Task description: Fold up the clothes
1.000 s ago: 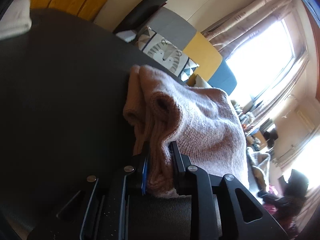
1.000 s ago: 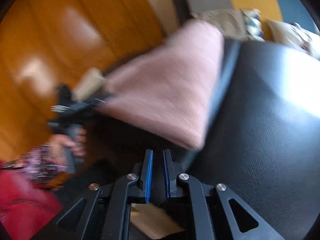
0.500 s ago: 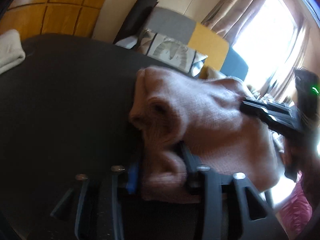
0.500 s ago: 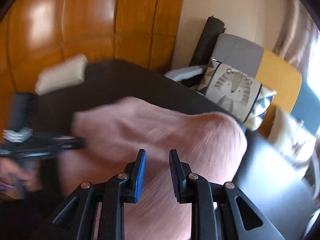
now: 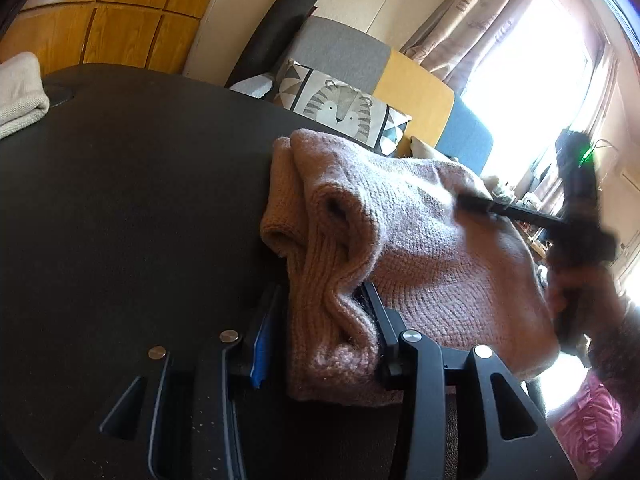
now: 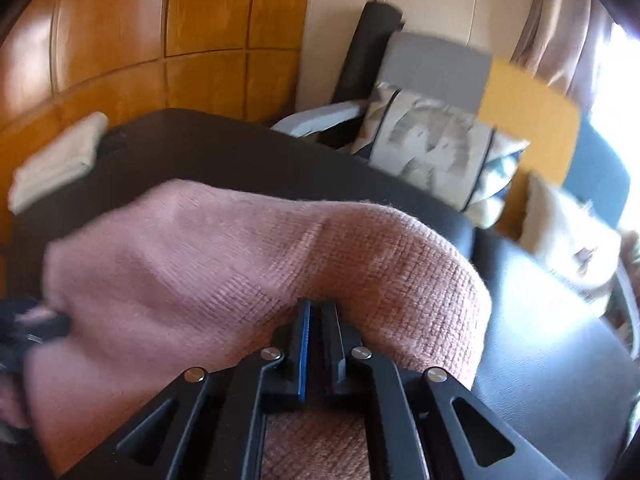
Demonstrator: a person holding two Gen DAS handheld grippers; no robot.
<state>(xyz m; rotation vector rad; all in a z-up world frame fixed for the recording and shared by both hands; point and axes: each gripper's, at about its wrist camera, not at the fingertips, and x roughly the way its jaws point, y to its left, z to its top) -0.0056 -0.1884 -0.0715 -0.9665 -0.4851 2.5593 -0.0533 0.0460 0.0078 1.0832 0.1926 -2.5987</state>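
A pink knitted sweater point(image 5: 420, 248) lies bunched and partly folded on the black table point(image 5: 120, 220). My left gripper point(image 5: 320, 292) is open around the sweater's thick ribbed edge. A dark gap shows between its blue pad point(image 5: 258, 348) and the knit. In the right wrist view the sweater point(image 6: 200, 260) fills the middle. The jaws of my right gripper point(image 6: 316, 304) are closing and stand nearly together. Their tips are sunk into the fold and pinch the knit. The left wrist view shows the right gripper point(image 5: 464, 200) on top of the sweater, held by a person's hand point(image 5: 576, 300).
A folded cream cloth point(image 5: 18, 92) lies at the table's far left corner, also the cream cloth point(image 6: 60, 156) in the right wrist view. Behind the table stands a sofa with a tiger cushion point(image 5: 340, 108). Wooden wall panels point(image 6: 208, 40) rise behind, and a bright window point(image 5: 532, 80) is on the right.
My left jaws have widened around the sweater's edge that they squeezed before. The right gripper swung in over the sweater, came down on its fold and narrowed its jaws.
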